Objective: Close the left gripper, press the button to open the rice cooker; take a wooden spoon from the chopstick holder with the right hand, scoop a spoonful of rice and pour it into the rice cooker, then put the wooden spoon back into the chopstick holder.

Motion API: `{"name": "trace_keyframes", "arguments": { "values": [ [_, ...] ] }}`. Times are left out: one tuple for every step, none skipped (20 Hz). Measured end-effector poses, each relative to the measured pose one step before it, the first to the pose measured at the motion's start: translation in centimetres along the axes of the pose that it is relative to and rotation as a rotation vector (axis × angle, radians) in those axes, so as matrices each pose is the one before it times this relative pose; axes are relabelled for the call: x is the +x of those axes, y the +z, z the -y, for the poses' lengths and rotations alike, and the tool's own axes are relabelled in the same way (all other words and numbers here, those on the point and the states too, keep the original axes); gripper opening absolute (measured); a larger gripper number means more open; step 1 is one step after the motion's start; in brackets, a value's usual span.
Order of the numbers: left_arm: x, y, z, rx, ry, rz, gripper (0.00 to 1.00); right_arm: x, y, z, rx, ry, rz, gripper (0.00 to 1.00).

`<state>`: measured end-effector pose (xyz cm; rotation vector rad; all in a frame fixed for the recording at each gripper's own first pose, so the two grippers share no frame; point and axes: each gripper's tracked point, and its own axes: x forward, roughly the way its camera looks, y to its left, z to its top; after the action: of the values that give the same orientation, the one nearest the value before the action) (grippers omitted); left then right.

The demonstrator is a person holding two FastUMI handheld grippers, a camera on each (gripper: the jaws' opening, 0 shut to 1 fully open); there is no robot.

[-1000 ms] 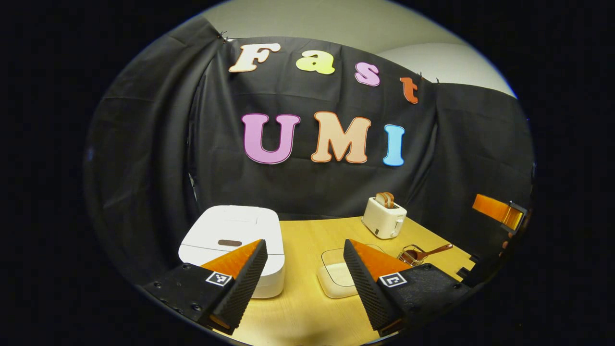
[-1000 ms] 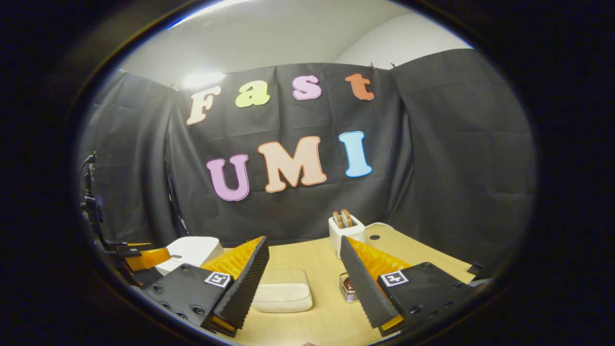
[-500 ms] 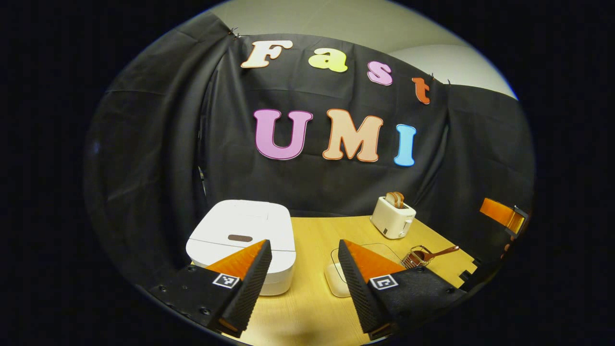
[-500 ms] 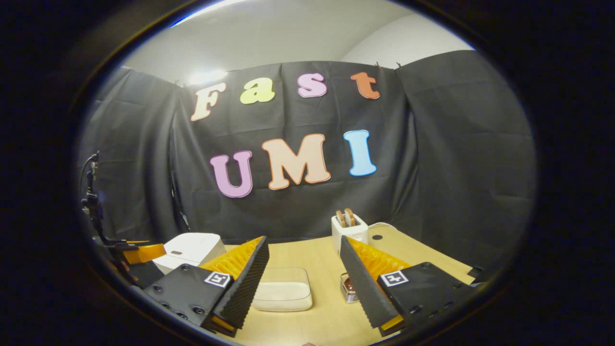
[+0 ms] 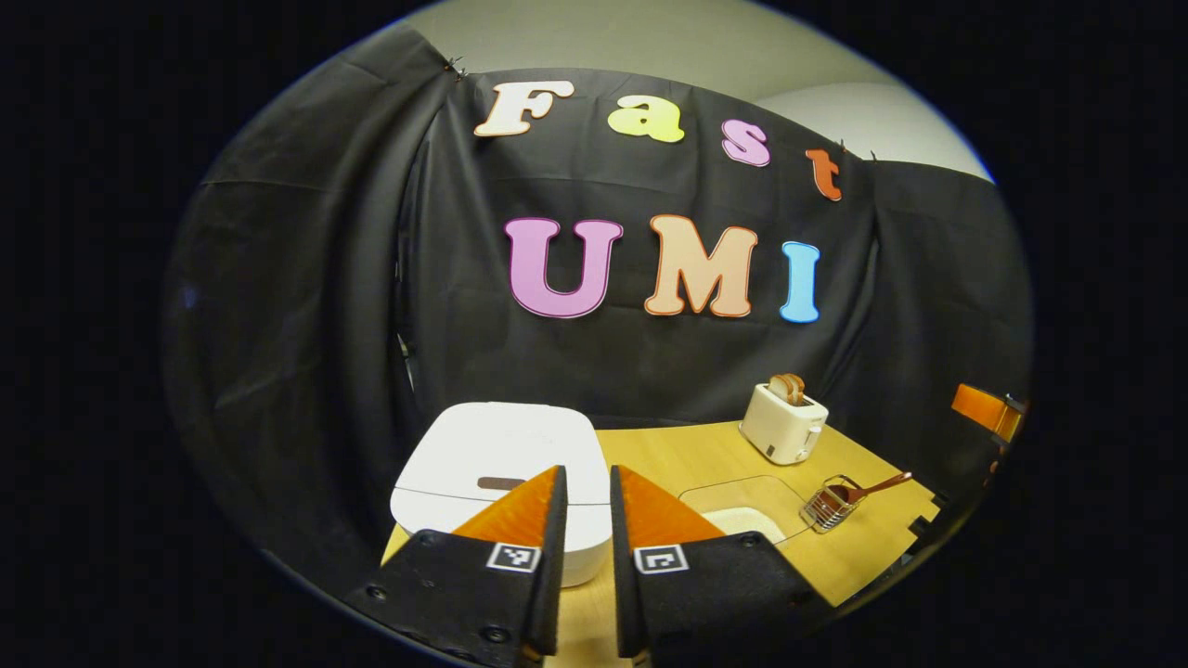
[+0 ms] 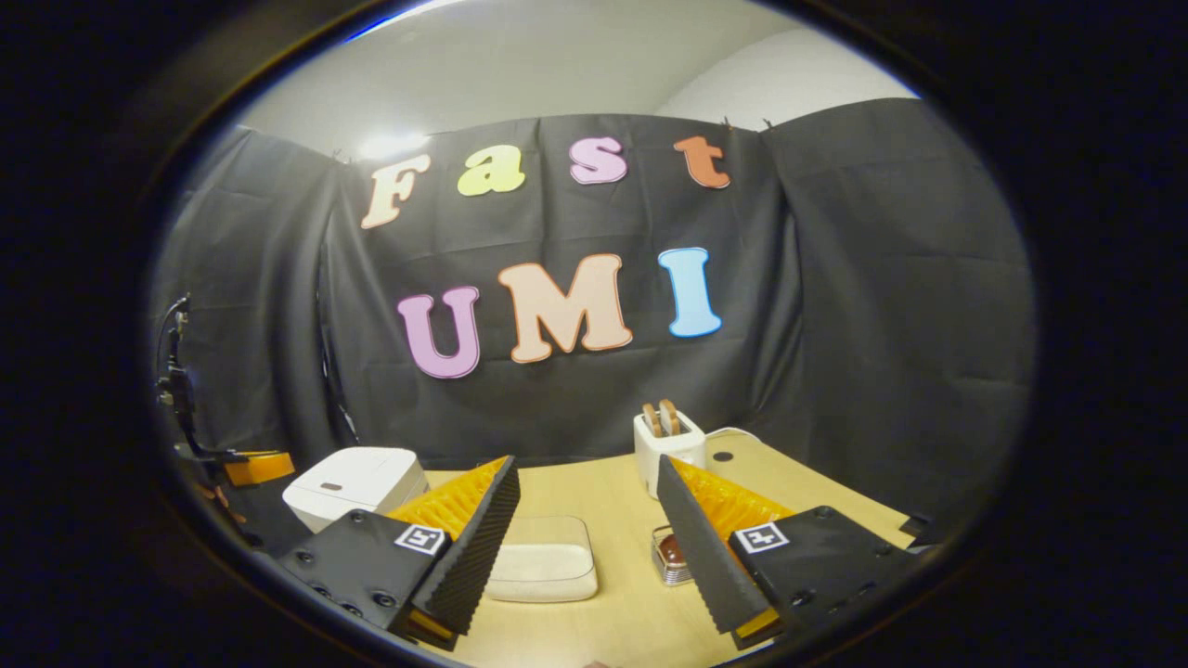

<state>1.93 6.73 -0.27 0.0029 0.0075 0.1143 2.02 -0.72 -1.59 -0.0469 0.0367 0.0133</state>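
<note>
The white rice cooker point(image 5: 497, 450) sits closed at the table's left, its dark button point(image 5: 499, 482) on the lid's front. My left gripper point(image 5: 587, 473) hovers just in front of it, fingers drawn together to a narrow slit with nothing between them. A wire chopstick holder point(image 5: 829, 504) at the right holds the wooden spoon point(image 5: 877, 484), handle leaning right. Between the two lies the clear lidded rice box point(image 5: 742, 510). In the right gripper view, my right gripper point(image 6: 586, 464) stands open above the rice box point(image 6: 543, 561), with the chopstick holder point(image 6: 670, 555) beside its right finger and the rice cooker point(image 6: 353, 478) at left.
A white toaster point(image 5: 784, 422) with bread slices stands at the back of the wooden table point(image 5: 687, 455), also seen as the toaster point(image 6: 666, 441) in the right gripper view. Black cloth walls close in the back and both sides. A stand with cables point(image 6: 176, 390) rises at the far left.
My left gripper's fingers have come together from wide open to almost touching, and it has swung left toward the rice cooker. The right gripper has barely moved.
</note>
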Motion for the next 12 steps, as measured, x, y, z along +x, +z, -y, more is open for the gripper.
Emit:
{"name": "trace_keyframes", "arguments": {
  "values": [
    [0.205,0.092,-0.668,0.01197,0.01320,-0.00369,0.05,0.143,-0.199,-0.057,-0.00240,-0.00104,-0.00332,0.94],
    [0.342,-0.027,-0.529,0.00835,0.01201,-0.00077,0.08,0.091,-0.068,-0.149,-0.00338,0.00270,-0.00468,0.94],
    [0.408,-0.022,-0.566,0.00223,0.00942,-0.00593,0.02,0.100,-0.133,-0.049,-0.00524,0.00070,-0.00345,0.94],
    [0.454,-0.288,-0.381,0.00152,0.00365,-0.01017,0.00,0.102,-0.023,0.029,-0.00734,-0.00127,-0.00348,0.94],
    [0.487,-0.205,-0.554,-0.00071,0.00937,-0.00981,0.00,-0.047,-0.126,0.048,-0.00811,-0.00424,-0.00265,0.94],
    [0.260,-0.273,-0.619,0.00051,0.00296,-0.01032,0.00,0.084,0.000,-0.060,-0.00361,-0.00328,-0.00292,0.94],
    [0.570,-0.195,-0.426,0.00406,0.00402,-0.00997,0.00,-0.075,-0.149,-0.090,0.00012,-0.00083,-0.00276,0.94],
    [0.656,-0.349,-0.529,0.00401,0.00361,-0.00747,0.00,0.007,-0.029,-0.154,-0.00052,-0.00151,-0.00276,0.94],
    [0.662,-0.174,-0.431,0.00283,0.00126,-0.00619,0.00,-0.085,-0.154,-0.022,-0.00209,-0.00351,-0.00350,0.94],
    [0.727,-0.372,-0.433,0.00033,-0.00341,-0.00730,0.00,0.062,-0.145,-0.019,-0.00425,-0.00519,-0.00505,0.94],
    [0.730,-0.222,-0.356,-0.00127,-0.00263,-0.01222,0.00,-0.117,-0.168,0.089,-0.00398,-0.00707,-0.00450,0.94],
    [0.785,-0.481,-0.324,-0.00165,-0.00275,-0.00953,0.00,-0.043,-0.142,0.036,-0.00255,-0.00762,-0.00483,0.94]
  ]
}}
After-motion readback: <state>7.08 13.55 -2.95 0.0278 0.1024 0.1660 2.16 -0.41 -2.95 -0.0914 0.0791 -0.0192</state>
